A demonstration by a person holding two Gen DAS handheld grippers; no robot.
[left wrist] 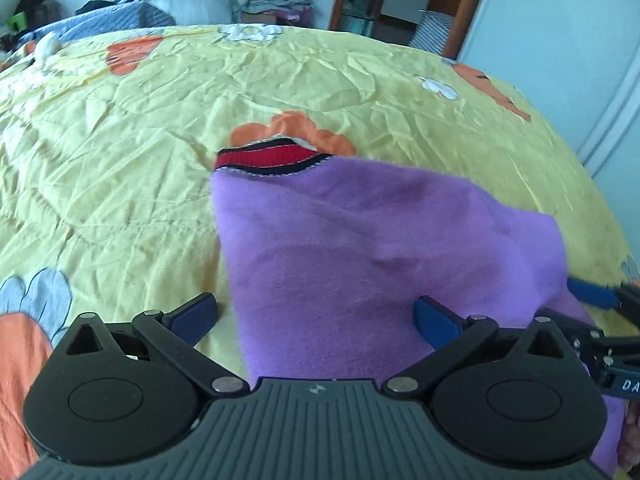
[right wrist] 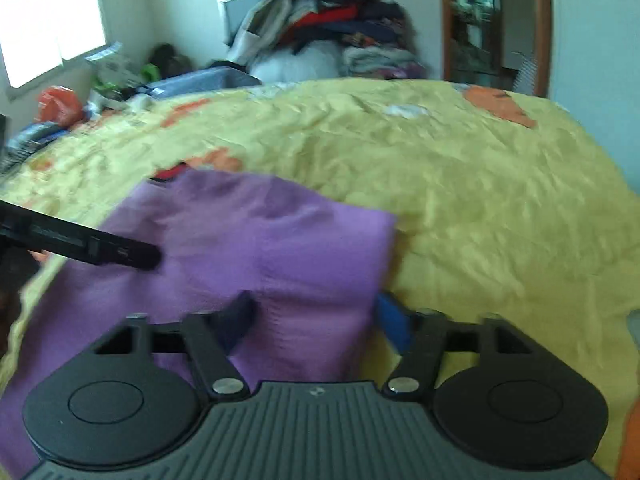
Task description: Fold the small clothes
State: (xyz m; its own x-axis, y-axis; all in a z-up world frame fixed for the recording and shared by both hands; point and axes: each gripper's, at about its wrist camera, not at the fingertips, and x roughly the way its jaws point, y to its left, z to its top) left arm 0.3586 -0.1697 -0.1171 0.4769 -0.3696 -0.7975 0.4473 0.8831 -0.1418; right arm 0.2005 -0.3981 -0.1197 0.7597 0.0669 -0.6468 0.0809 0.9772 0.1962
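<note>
A soft purple knitted garment (left wrist: pixel 360 248) with a red, black-edged striped collar band (left wrist: pixel 268 160) lies on a crumpled yellow quilted bedspread (left wrist: pixel 140 140) printed with orange and white flowers. The collar end points away from both cameras, and the cloth is folded over itself with its near part under the tools.

The left gripper (left wrist: pixel 316 320) has its blue-padded fingers (left wrist: pixel 436 322) spread wide, one off the cloth's left edge over the bedspread, the other over the purple fabric; nothing sits pinched between them.

The right gripper (right wrist: pixel 318 320) is also spread, straddling the garment's near right part: its left finger (right wrist: pixel 240 316) over the purple cloth, the other at the cloth's right edge. That view is motion-blurred, so whether the pads actually touch the fabric is hard to say.

Heaped clothes (right wrist: pixel 332 28) are piled beyond the bed's far side.
</note>
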